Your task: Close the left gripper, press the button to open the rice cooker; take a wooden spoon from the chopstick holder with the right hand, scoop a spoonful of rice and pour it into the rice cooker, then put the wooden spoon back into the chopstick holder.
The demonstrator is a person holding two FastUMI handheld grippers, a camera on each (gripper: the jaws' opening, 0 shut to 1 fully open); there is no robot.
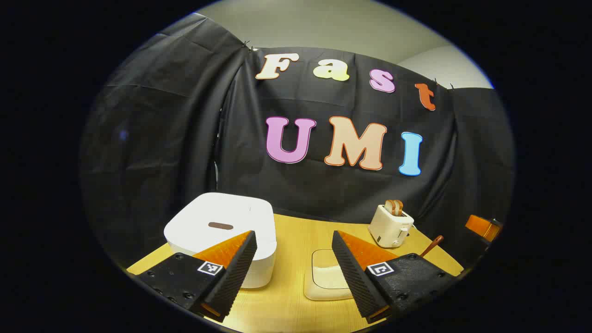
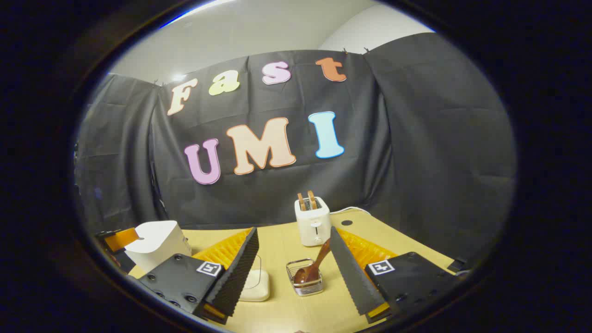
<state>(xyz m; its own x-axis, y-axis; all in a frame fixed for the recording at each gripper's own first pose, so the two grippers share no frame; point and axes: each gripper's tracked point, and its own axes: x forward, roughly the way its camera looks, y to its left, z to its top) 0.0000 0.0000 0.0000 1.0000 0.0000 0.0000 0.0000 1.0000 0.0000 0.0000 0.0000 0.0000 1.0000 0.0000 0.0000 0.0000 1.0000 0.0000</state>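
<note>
A: State the left gripper (image 1: 293,273) condition, nearest items first.

B: In the left gripper view its two black ribbed fingers (image 1: 231,277) stand wide apart with nothing between them, above the light wooden table (image 1: 286,305). Just beyond the fingertips lies a cream rounded-square container (image 1: 326,277), partly hidden by one finger. On the other side sits the white rounded-square rice cooker (image 1: 222,229), lid down, with a dark oval button (image 1: 220,225) on top. Farther back stands a cream two-slot toaster with bread slices (image 1: 391,224).

A: And the right gripper (image 2: 293,273)?

B: In the right gripper view its jaws are also wide apart and empty. Between the fingers, farther along the table, a small wire-rimmed chopstick holder (image 2: 305,280) carries the dark brown wooden spoon (image 2: 312,268), bowl down, handle tilted up toward one finger. The spoon touches neither finger.

A: Other items in that view?

B: The cream container shows just past the other finger, the rice cooker at the view's left edge, the toaster behind the holder near the cloth wall.

A: Where is the spoon in the left gripper view?

B: Its handle tip shows just beside the toaster.
</note>
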